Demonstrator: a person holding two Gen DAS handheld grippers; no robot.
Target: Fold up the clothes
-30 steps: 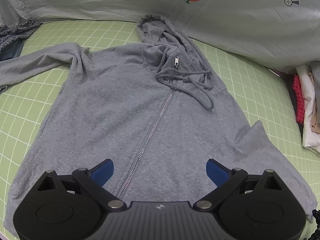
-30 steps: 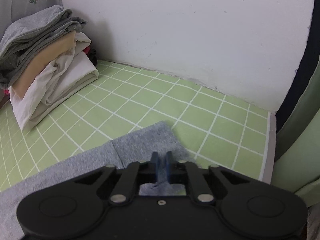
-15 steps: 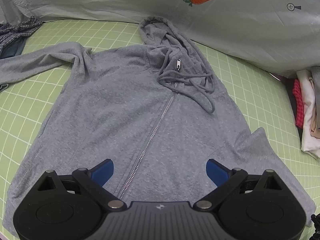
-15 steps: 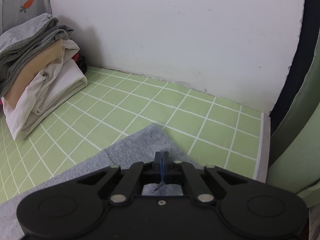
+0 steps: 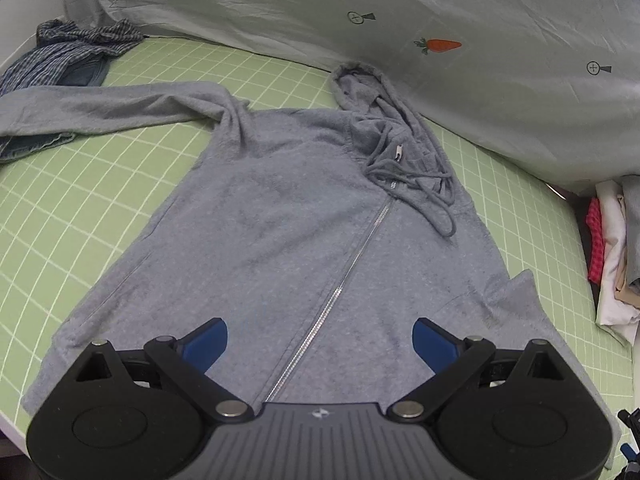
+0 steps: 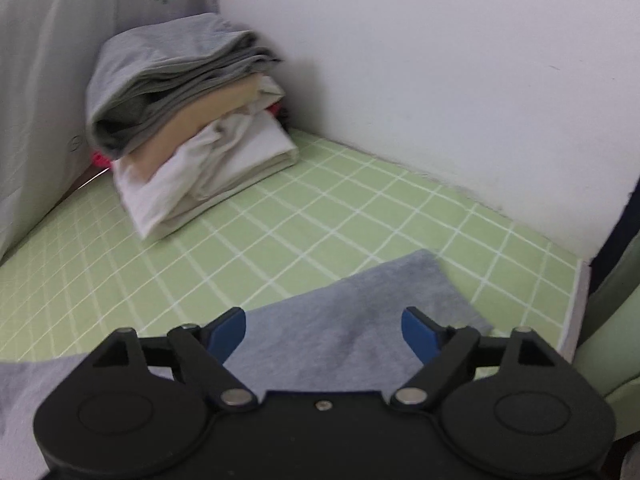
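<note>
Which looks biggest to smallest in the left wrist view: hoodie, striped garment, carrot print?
1. hoodie, filling most of the frame
2. striped garment, bunched at far left
3. carrot print, tiny

The hoodie lies nearest the camera, which exaggerates its lead.

One grey hoodie [image 5: 280, 216] – one stack of folded clothes [image 6: 192, 128] – one striped blue garment [image 5: 68, 52] – two carrot prints [image 5: 440, 45].

The grey hoodie [image 5: 280, 216] is made of soft, matt, heathered knit cloth, and its zipper [image 5: 352, 264] is of shiny metal. The green gridded sheet [image 6: 304, 224] is seen as smooth matt fabric. The left gripper [image 5: 320, 338] is formed of matt black plastic with glossy blue pads [image 5: 206, 338].
</note>
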